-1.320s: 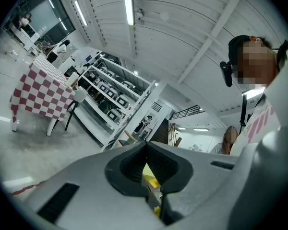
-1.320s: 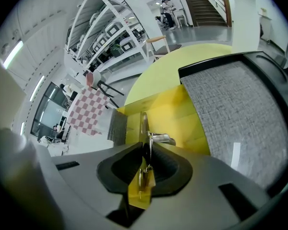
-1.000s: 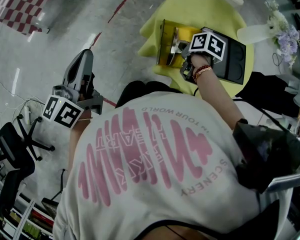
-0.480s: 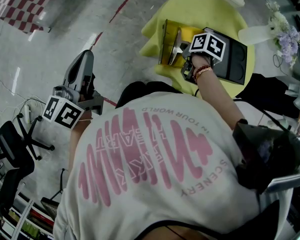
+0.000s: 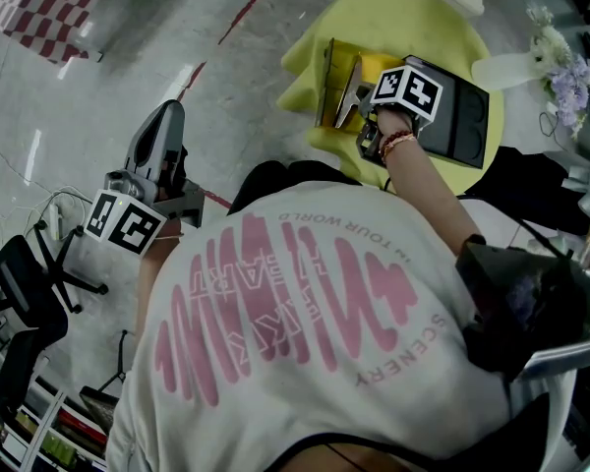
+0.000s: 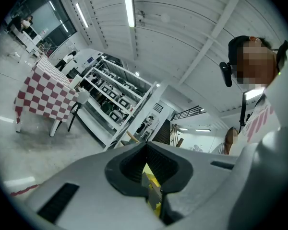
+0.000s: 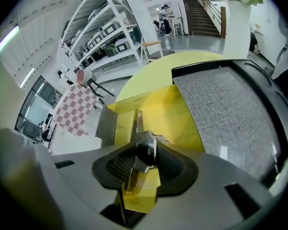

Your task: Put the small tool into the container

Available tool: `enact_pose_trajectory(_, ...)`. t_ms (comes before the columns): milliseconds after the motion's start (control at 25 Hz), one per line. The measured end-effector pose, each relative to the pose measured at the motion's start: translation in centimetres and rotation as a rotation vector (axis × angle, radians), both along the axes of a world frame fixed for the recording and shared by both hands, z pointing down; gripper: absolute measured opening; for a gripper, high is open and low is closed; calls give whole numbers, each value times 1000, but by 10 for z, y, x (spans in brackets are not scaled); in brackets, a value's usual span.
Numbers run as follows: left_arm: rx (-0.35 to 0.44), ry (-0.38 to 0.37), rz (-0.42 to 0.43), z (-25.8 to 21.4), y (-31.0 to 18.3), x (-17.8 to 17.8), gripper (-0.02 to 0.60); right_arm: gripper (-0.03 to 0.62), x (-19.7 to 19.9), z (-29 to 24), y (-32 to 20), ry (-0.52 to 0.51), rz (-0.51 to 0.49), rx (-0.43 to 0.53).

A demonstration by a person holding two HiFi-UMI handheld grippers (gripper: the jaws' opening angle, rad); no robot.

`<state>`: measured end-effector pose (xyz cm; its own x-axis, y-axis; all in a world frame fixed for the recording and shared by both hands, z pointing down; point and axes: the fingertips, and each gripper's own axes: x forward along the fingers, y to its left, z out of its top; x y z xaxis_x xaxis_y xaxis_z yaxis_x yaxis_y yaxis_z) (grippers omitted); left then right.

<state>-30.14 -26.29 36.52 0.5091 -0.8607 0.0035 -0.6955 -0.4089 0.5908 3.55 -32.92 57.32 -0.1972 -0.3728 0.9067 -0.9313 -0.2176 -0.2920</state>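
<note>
Right gripper, tilted steeply down over the yellow container. Its jaws have just been opening and now stand spread. The small tool, a slim metal piece with a rounded head, stands between the pads. It leans toward the left pad and is not pinched. Its narrow blade reaches forward over the container's yellow floor, so the tool is at the container's mouth, within the jaws. The container lies open on a round yellow table, with one grey wall at its far left side. Only the blade of the tool shows above its floor.

Just beside the container, on the same table, lies a black case with a grey speckled liner.

In the head view the marker cube on the right gripper covers the seam between container and case and hides the jaw tips.

Left gripper: held level over the floor, well apart from the table. Its jaws are pressed together to a thin slit and carry nothing.

Surroundings:
- a white vase of flowers at the table's far edge
- a table with a red-and-white checked cloth
- a black office chair
- white shelving

The person's printed shirt fills the lower half of the head view.
</note>
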Motion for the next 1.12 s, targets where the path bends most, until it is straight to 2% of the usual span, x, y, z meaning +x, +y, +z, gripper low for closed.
enact_pose_trajectory(600,8,-5,-14,-3,4,1,7,202,4,-5,-2,164,-29,36)
enact_pose_trajectory(840,12,-7,-4,-5,3,6,8,213,2,-25,-8,144,-21,92)
enact_pose_trajectory(1120,25,-13,42,-12,-3,26,8,212,17,-70,-20,88,43,218)
